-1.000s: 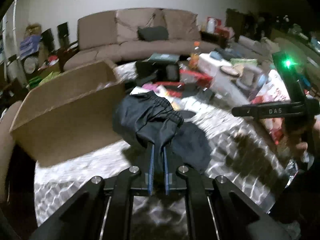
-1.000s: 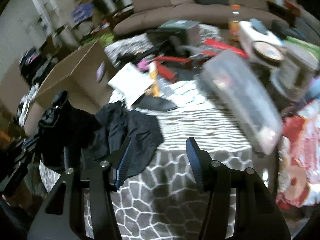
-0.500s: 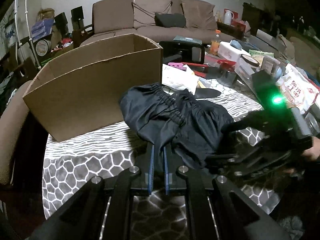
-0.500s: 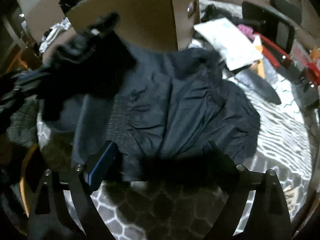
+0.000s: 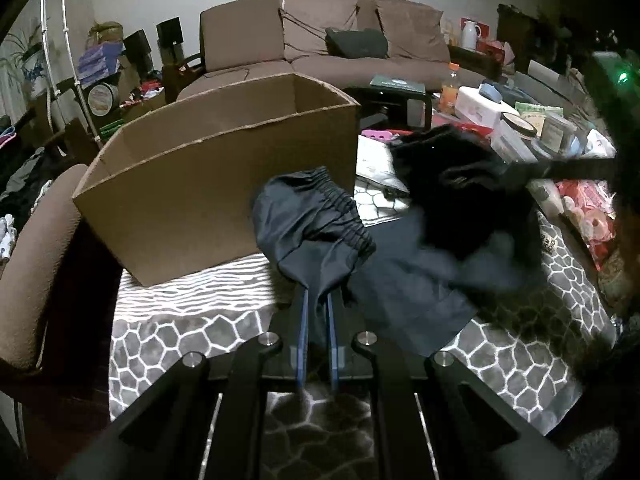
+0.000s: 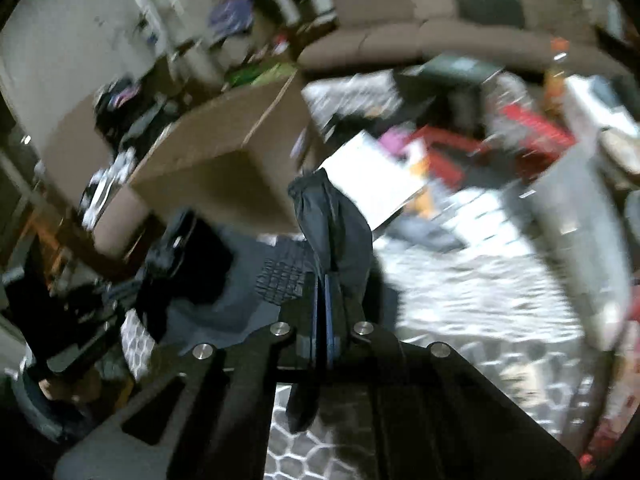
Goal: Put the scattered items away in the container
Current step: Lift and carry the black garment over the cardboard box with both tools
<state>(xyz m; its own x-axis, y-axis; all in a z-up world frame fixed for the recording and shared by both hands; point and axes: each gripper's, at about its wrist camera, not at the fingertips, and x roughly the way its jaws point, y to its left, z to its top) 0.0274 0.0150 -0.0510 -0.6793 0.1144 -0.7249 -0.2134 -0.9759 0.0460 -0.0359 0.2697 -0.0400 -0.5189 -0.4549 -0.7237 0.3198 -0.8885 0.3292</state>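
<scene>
My left gripper [image 5: 317, 304] pinches the dark shorts [image 5: 316, 220]; my right gripper [image 6: 325, 284] clamps another fold of them. The cardboard box [image 5: 224, 176] stands just ahead-left on the worktop [image 5: 168, 344].

Dark garment [image 5: 316, 216] beside open cardboard box [image 5: 216, 168]

A brown sofa [image 5: 320, 36] with a dark cushion [image 5: 356, 43] stands behind an orange bottle [image 5: 449, 90].
</scene>
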